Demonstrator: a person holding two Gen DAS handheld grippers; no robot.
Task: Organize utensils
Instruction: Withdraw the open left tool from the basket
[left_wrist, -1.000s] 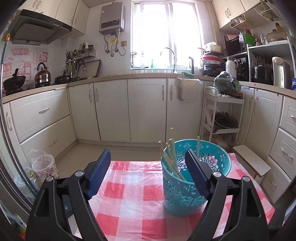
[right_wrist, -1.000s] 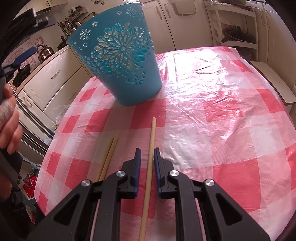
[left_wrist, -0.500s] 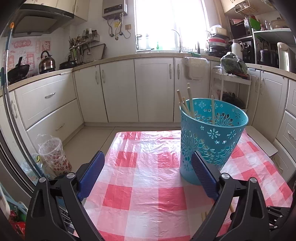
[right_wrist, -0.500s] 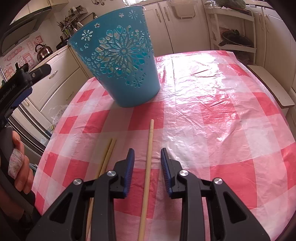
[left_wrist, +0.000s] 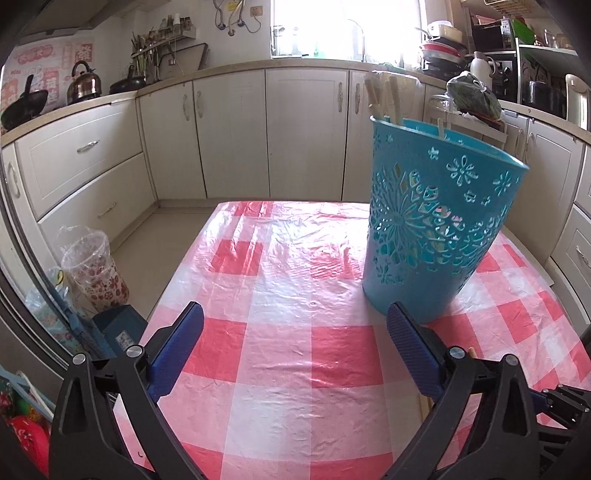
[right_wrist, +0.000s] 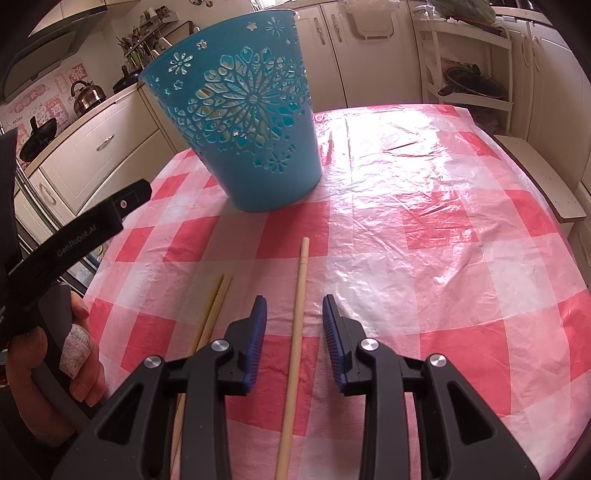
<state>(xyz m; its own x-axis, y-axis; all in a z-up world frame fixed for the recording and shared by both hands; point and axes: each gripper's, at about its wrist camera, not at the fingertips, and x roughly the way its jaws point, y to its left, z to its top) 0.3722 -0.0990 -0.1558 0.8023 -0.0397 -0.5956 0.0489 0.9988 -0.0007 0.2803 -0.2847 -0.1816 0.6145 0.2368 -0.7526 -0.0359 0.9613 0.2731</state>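
— So, where do the utensils stand right now?

— Several wooden chopsticks (left_wrist: 384, 99) poke up out of the blue cut-out basket (right_wrist: 243, 125), which stands upright on the red-and-white checked cloth of the worktop (right_wrist: 424, 229). Three more lie flat on the cloth on the near side of the basket: a single chopstick (right_wrist: 295, 332) and, just to its left, a pair of chopsticks (right_wrist: 210, 317) lying side by side and touching.

— And the right gripper (right_wrist: 294, 314)?

— It hangs low over the single chopstick, which runs between its blue pads (right_wrist: 255, 339). Its jaws have just been opening; there is a clear gap on each side of the stick, so nothing is clamped.

— The left one?

— The left gripper (left_wrist: 295, 321) has its jaws spread very wide, having just been opening, with only bare checked cloth between them. The basket stands beyond its right-hand finger, not touching it as far as I can tell. From the right-hand view you see its black arm left of the basket, and the hand (right_wrist: 70, 354) holding it, with a bandaged finger.

— Behind the basket?

— Cream kitchen cabinets (left_wrist: 236, 133).
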